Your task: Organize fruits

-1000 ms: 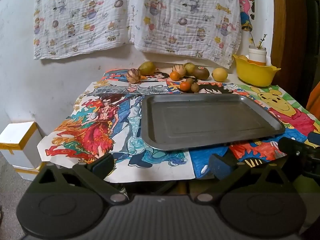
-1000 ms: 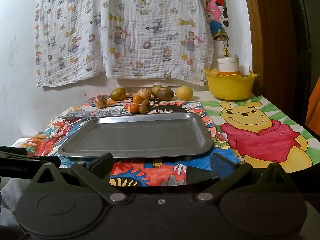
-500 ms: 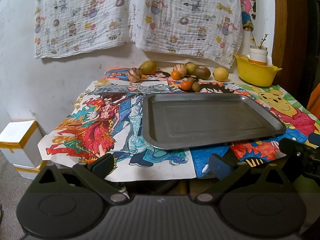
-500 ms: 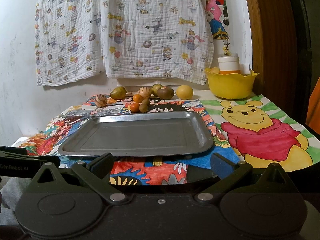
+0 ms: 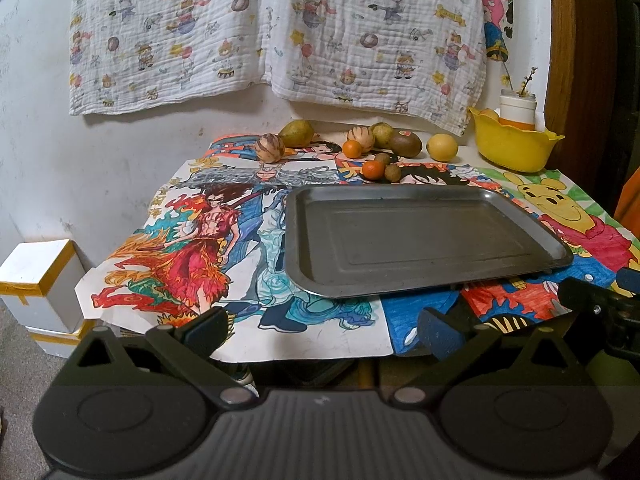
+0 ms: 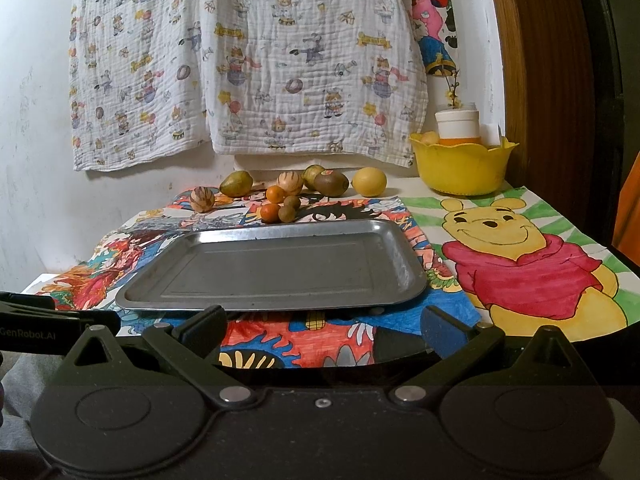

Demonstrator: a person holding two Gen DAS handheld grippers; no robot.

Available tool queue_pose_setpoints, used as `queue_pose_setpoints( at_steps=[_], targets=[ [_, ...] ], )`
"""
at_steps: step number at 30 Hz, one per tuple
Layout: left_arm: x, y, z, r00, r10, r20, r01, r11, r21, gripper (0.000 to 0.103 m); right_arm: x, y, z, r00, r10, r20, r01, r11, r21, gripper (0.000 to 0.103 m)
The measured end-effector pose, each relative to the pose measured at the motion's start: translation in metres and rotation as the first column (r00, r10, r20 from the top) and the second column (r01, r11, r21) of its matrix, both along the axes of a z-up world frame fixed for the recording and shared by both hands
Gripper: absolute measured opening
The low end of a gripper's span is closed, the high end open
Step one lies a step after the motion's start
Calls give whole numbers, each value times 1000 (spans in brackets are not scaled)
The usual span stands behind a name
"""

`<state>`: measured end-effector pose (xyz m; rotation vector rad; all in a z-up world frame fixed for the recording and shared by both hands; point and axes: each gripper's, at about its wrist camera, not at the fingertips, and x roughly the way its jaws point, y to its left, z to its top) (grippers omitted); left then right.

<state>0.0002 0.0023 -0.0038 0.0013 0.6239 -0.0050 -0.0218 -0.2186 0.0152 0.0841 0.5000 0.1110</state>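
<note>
Fruits [image 6: 280, 213] sit behind the empty tray [image 6: 276, 268]; both my grippers [image 5: 324, 330] [image 6: 324, 330] gape empty, and round ones may roll if nudged.

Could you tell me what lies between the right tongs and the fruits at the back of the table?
The empty metal tray lies between the right tongs and the fruits, with a strip of coloured drawings on either side of it. The right wrist view shows it best.
</note>
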Motion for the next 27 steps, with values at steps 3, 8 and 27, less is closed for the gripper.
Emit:
queue_pose_setpoints(
  at_steps=[3, 8, 27],
  targets=[
    [0, 0, 0, 1000, 0, -1, 0, 1000, 0, 103, 0, 0, 0, 1000, 1, 0, -1, 1000, -1, 103],
    [0, 0, 0, 1000, 0, -1, 0, 1000, -1, 103, 1, 1, 0, 1000, 1, -2, -1, 1000, 0, 103],
    [1, 1, -2, 1000, 0, -4, 0, 1000, 2, 103, 3, 1, 0, 1000, 1, -3, -1, 1000, -1, 103]
  ],
)
